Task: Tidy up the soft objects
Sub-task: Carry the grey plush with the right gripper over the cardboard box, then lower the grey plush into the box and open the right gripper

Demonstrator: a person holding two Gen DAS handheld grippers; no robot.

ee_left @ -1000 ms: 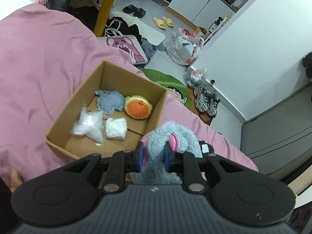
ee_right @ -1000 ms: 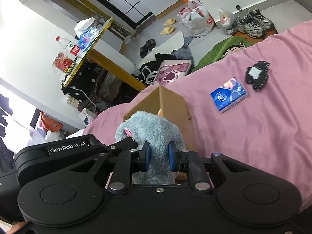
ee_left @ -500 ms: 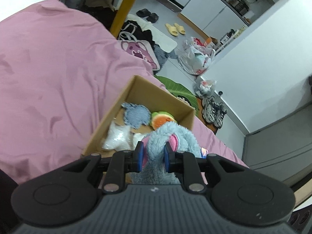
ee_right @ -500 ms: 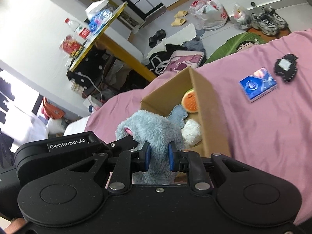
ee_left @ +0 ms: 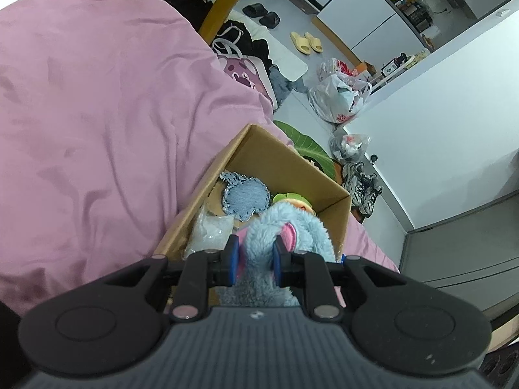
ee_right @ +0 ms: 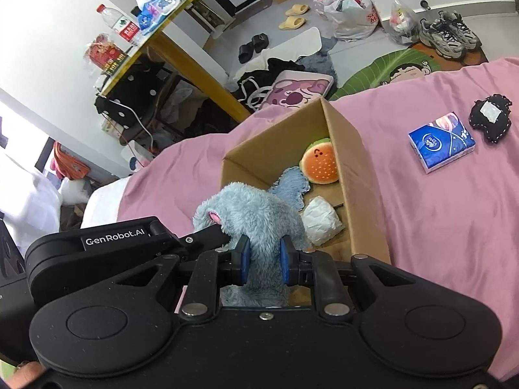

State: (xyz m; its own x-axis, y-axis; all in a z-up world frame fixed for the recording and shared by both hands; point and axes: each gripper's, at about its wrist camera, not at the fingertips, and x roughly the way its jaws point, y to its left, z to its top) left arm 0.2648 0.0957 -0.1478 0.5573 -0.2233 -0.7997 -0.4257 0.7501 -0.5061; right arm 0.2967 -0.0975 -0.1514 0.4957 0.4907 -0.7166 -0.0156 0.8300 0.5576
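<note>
Both grippers are shut on one fluffy blue plush toy (ee_left: 292,227) with pink ears, held over the near end of an open cardboard box (ee_left: 275,149) on the pink bed. My left gripper (ee_left: 254,256) pinches it in the left wrist view; my right gripper (ee_right: 262,257) pinches it in the right wrist view, where the plush (ee_right: 253,207) hides part of the box (ee_right: 360,175). Inside lie a burger plush (ee_right: 319,163), a blue denim patch (ee_right: 292,184), a white soft bundle (ee_right: 321,220) and a clear bag (ee_left: 211,230).
A blue tissue pack (ee_right: 441,142) and a black pad (ee_right: 491,118) lie on the pink bedcover (ee_right: 454,214) right of the box. Beyond the bed edge are floor clutter, shoes (ee_right: 449,37), bags and a yellow table (ee_right: 152,29).
Both grippers have carried the plush toy forward and over the box; the box now sits closer and lower in both views, its inside partly covered by the toy.
</note>
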